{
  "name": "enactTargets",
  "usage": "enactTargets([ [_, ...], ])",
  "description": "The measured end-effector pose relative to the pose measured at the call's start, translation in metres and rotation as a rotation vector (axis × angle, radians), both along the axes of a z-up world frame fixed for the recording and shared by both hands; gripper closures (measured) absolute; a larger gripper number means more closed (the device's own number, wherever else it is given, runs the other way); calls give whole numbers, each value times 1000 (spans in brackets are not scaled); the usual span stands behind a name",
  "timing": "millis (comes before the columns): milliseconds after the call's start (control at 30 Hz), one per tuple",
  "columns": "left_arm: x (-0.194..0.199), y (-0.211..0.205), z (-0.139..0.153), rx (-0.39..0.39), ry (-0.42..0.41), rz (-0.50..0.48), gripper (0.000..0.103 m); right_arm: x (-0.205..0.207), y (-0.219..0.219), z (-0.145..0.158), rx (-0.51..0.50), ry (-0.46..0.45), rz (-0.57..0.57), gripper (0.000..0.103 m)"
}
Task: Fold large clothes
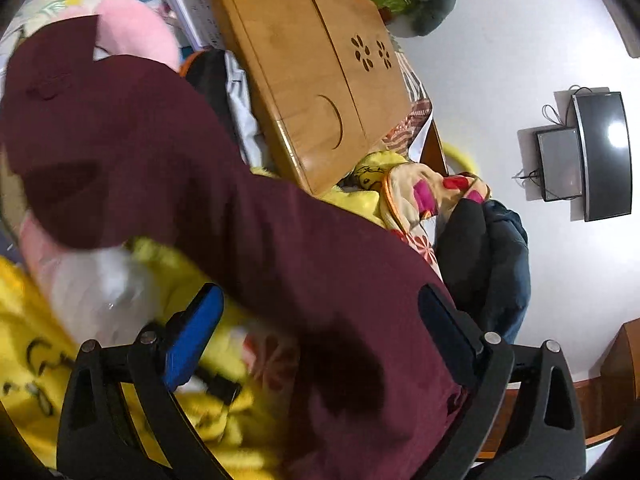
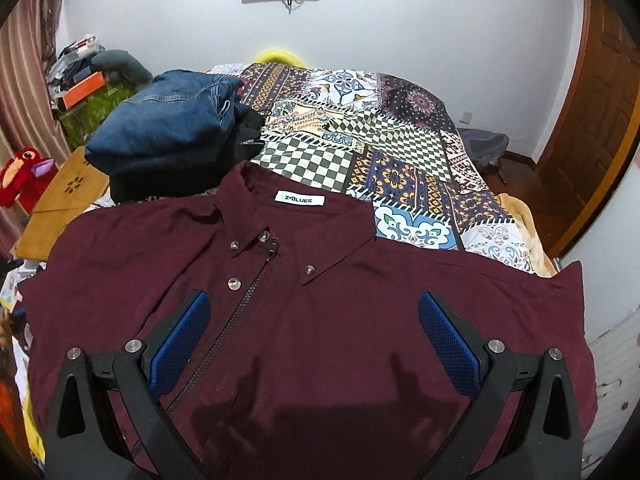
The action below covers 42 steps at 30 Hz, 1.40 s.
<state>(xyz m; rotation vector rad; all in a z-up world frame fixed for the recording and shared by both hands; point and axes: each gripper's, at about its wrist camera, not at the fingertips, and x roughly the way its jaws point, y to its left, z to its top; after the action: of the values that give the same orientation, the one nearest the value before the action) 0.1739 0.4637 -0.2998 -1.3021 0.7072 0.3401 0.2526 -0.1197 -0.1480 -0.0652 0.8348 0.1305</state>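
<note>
Both grippers (image 2: 314, 334) gape empty over the maroon zip-front collared shirt (image 2: 340, 280) on the patchwork bedspread (image 2: 400, 160) — I'd pinch its shoulder edges evenly.

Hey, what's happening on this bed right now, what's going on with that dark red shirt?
A person holding a two-finger gripper in each hand is starting to fold a maroon zip-front collared shirt, spread face up on the patchwork-patterned bedspread. The right gripper hangs open above the shirt's chest, gripping nothing. The left gripper is open too, over one end of the shirt beside a yellow cartoon blanket. Folded blue jeans sit beyond the collar. No fold is made yet.
</note>
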Motion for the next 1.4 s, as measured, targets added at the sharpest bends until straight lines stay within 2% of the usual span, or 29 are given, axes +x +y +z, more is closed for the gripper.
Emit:
enactTargets([
  [67, 11, 4, -8, -1, 46, 1, 16, 1, 0, 0, 0, 1, 0, 0],
  [133, 19, 5, -10, 46, 110, 12, 40, 1, -1, 0, 1, 1, -1, 0],
  [167, 21, 5, -9, 84, 148, 13, 46, 1, -2, 1, 3, -1, -2, 0],
  [233, 25, -2, 1, 196, 217, 7, 73, -1, -5, 3, 10, -6, -5, 0],
  [267, 26, -4, 6, 238, 228, 2, 76, -2, -5, 4, 11, -10, -8, 0],
  [333, 26, -14, 25, 335, 232, -10, 90, -4, -8, 7, 17, -20, -14, 0],
  [400, 26, -24, 52, 437, 221, -17, 92, -5, -11, 9, 30, -23, -17, 0],
  [500, 26, -43, 100, 546, 133, -25, 95, -10, -15, 13, 52, -32, -18, 0],
  [633, 30, -90, 171, 702, -3, -101, 96, -21, -24, 26, 72, -74, -23, 0],
  [733, 42, -138, 209, 794, -100, -191, 96, -30, -33, 33, 88, -101, -28, 0],
  [833, 52, -193, 231, 866, -159, -300, 96, -37, -42, 38, 104, -119, -29, 0],
  [900, 59, -225, 236, 879, -179, -378, 96, -42, -48, 41, 111, -133, -32, 0],
  [1000, 74, -281, 222, 909, -144, -507, 92, -50, -58, 44, 116, -161, -40, 0],
  [1067, 81, -310, 202, 906, -98, -603, 71, -56, -65, 45, 116, -178, -47, 0],
  [1100, 85, -324, 190, 880, -76, -666, 49, -58, -68, 45, 115, -184, -50, 0],
  [1133, 86, -337, 177, 847, -65, -719, 41, -59, -71, 45, 113, -188, -54, 0],
  [1267, 78, -378, 141, 784, 16, -871, 41, -65, -83, 42, 107, -195, -68, 0],
  [1400, 57, -386, 136, 762, 24, -881, 41, -68, -92, 40, 111, -192, -90, 0],
])
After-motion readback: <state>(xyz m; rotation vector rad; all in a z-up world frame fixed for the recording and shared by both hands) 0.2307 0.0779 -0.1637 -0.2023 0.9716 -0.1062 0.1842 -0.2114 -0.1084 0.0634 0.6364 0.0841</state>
